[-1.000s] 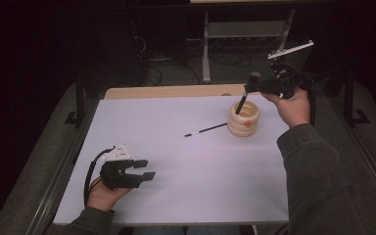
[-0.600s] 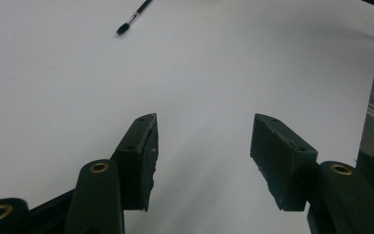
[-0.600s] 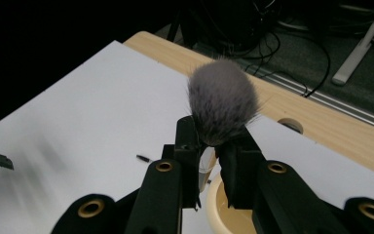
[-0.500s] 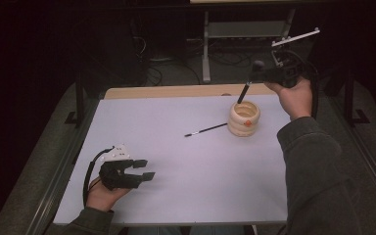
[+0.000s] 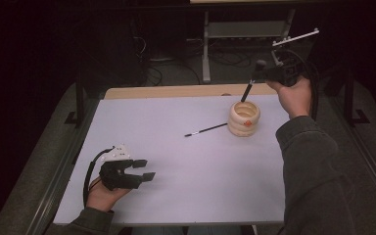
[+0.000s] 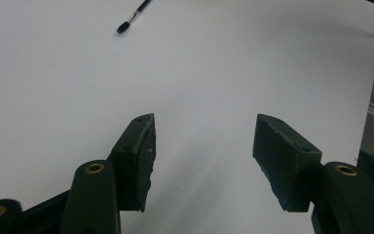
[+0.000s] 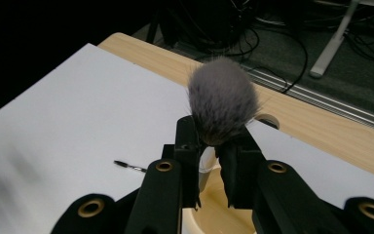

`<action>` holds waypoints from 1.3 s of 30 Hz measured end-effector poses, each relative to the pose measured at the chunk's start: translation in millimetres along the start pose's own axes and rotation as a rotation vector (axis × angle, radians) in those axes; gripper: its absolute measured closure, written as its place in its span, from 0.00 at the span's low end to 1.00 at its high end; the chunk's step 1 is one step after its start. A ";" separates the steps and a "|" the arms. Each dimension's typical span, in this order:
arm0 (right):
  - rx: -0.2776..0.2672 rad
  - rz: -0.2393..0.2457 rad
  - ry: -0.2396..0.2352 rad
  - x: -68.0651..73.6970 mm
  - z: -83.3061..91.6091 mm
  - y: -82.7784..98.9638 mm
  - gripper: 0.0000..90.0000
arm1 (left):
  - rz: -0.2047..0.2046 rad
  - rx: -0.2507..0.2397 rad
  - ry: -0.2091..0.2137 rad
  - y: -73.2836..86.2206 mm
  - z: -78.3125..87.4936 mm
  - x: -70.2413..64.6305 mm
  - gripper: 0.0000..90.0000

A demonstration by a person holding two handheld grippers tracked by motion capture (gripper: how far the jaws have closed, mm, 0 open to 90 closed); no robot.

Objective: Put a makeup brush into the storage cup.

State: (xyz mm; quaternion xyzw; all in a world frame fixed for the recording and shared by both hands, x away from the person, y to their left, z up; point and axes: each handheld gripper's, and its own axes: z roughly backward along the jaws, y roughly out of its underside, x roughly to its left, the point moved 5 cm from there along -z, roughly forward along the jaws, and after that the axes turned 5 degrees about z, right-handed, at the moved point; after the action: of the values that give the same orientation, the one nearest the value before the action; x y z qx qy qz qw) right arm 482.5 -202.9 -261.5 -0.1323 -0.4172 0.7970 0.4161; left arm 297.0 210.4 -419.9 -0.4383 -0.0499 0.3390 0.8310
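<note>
A wide desk (image 5: 176, 147) with a pale lilac-white top and a strip of bare wood along its far edge carries everything. On it, near the far right corner, stands a squat, ribbed, cream-coloured wooden pot (image 5: 244, 119) with a small orange mark on its near side.

The right tongs (image 5: 260, 73) hang in the air just above and beyond that pot, over the far edge of the desk, held in a hand whose grey-green sleeve comes up along the right edge. Their jaws are closed on a large make-up brush with a black handle and a fluffy grey head (image 7: 222, 100). In the right gripper view the grey tuft stands up just past the jaw tips, which clamp the brush right below the bristles, and the pot's rim lies beneath. In the high view the black handle slants down from the tongs to the mouth of the pot.

The left tongs (image 5: 148, 170) rest low at the near left corner of the desk, well apart from the pot. Their jaws have just been opening and stand apart with nothing between them.

A thin black brush (image 5: 205, 130) lies flat on the desk just left of the pot, its tip toward the left tongs, yet well apart from them.
</note>
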 end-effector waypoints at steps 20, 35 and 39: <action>0.005 -0.051 0.028 -10.1 -15.7 19.4 0.86 | 0.003 -0.014 -0.004 -1.2 3.0 0.4 0.45; 0.010 -0.074 0.032 -14.7 -25.0 35.4 0.86 | 0.003 -0.018 -0.001 -1.8 3.1 0.3 0.45; 0.015 -0.073 0.034 -15.6 -26.3 37.4 0.86 | 0.006 -0.018 -0.002 -1.4 3.7 2.0 0.45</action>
State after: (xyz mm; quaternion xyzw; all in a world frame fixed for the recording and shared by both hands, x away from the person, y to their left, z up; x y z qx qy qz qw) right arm 486.2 -211.8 -308.8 -0.1275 -0.4088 0.7820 0.4528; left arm 297.9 213.6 -417.0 -0.4455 -0.0523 0.3413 0.8261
